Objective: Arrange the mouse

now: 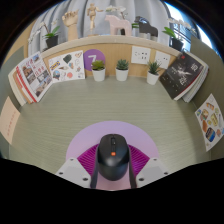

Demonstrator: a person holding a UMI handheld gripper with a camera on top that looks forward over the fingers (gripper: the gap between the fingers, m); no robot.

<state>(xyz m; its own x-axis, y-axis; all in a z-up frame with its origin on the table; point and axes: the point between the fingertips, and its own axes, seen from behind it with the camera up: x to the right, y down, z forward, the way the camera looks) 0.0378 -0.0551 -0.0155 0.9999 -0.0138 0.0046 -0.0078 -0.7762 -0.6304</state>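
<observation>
Mouse (pixel 111 155) sits between the gripper (pixel 111 172) fingers, on a round lilac mouse pad (pixel 88 140) at the near edge of the desk (pixel 60 115). Pink pads hug both sides of it and no gap shows, so I'd call the claw narrowed onto the mouse, holding it. Can't tell whether the mouse is lifted or resting on the pad. It points roughly straight toward the back of the desk, about centred on the pad. Progress guess: either just picked up or about to be let go; if the pad is the target spot, what's left is opening the fingers and backing off. Back edge has three small potted plants (pixel 122 68), a purple card (pixel 92 60) and leaning picture boards (pixel 66 66); books (pixel 33 76) at the left edge, more at the right. All well apart from the mouse.
</observation>
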